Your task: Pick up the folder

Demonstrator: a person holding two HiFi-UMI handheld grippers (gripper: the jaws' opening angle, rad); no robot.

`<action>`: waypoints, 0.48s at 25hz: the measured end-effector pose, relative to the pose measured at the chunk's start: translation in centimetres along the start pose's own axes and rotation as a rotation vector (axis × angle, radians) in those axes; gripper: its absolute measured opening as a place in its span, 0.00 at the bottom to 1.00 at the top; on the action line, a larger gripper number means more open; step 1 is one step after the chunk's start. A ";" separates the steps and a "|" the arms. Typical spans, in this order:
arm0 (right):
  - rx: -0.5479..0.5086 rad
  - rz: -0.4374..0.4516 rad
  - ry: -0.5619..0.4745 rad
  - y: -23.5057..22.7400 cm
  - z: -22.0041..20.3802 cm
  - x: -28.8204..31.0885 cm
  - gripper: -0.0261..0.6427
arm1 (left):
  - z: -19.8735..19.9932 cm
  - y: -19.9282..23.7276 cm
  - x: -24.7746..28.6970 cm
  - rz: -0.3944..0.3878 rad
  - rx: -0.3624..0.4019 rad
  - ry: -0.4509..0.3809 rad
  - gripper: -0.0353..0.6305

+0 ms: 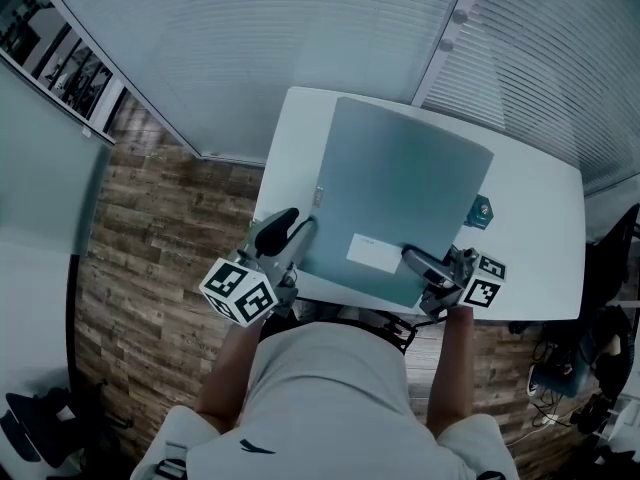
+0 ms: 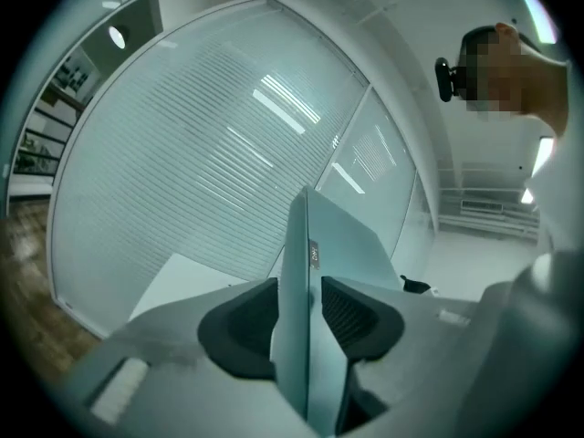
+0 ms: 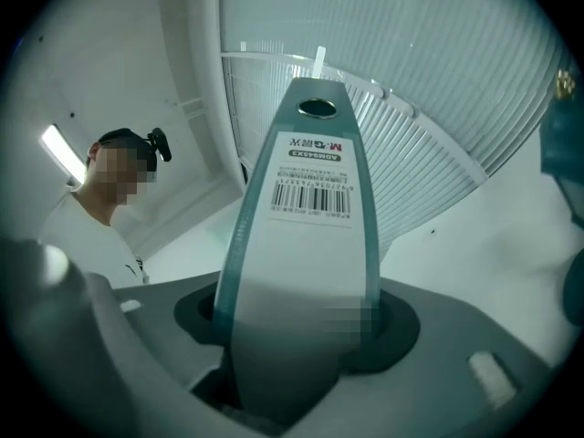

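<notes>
**Grey-blue folder being carried by two claws above the table**

At the left, the left gripper [image 1: 296,234] is pinching the thin open edge of the folder [image 1: 400,178]. Its two dark pads are pressing on the covers from both sides, so this side is not sagging. The folder is hanging almost flat between the two claws, and it seems to be clear of the white table [image 1: 545,218], which is showing under and beyond it. A white label [image 1: 374,253] is facing up on the near part of the cover.

At the right, the right gripper [image 1: 428,268] is clamping the broad spine, where a barcode sticker [image 3: 315,185] is sitting, so its jaws are standing wide apart. I judge that two grips are sharing the weight and stopping the covers from opening. Further right, a small teal object [image 1: 480,211] is lying on the table, just beside the folder's edge.
</notes>
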State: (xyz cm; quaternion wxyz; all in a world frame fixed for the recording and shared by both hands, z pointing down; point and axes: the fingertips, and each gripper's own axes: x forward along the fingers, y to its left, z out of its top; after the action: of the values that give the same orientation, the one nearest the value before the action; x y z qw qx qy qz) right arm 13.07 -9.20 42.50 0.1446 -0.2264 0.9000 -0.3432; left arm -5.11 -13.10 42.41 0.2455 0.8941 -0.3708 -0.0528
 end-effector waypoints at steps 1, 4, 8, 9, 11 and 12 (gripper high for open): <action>-0.017 -0.036 -0.032 0.3 0.6 -0.2 0.49 | 0.6 0.2 -0.6 0.017 0.028 -0.017 0.27; -0.104 -0.202 -0.146 1.3 2.8 -2.0 0.49 | 3.0 0.3 -2.8 0.088 0.118 -0.093 0.15; -0.244 -0.438 -0.275 2.5 5.8 -5.1 0.49 | 5.6 1.0 -5.5 0.200 0.254 -0.167 0.06; -0.281 -0.475 -0.291 2.8 6.3 -5.8 0.49 | 5.9 1.2 -6.0 0.222 0.282 -0.173 0.06; -0.366 -0.551 -0.306 3.3 6.9 -6.8 0.49 | 6.2 1.7 -6.6 0.255 0.325 -0.176 0.06; -0.413 -0.599 -0.306 3.4 7.1 -7.2 0.49 | 6.3 2.0 -6.8 0.269 0.344 -0.175 0.06</action>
State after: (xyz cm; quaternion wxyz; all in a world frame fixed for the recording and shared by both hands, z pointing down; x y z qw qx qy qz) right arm 21.15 -7.19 35.80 0.1221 -0.5519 0.8122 -0.1442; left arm -13.03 -12.09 37.27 0.0613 0.8574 -0.5099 -0.0331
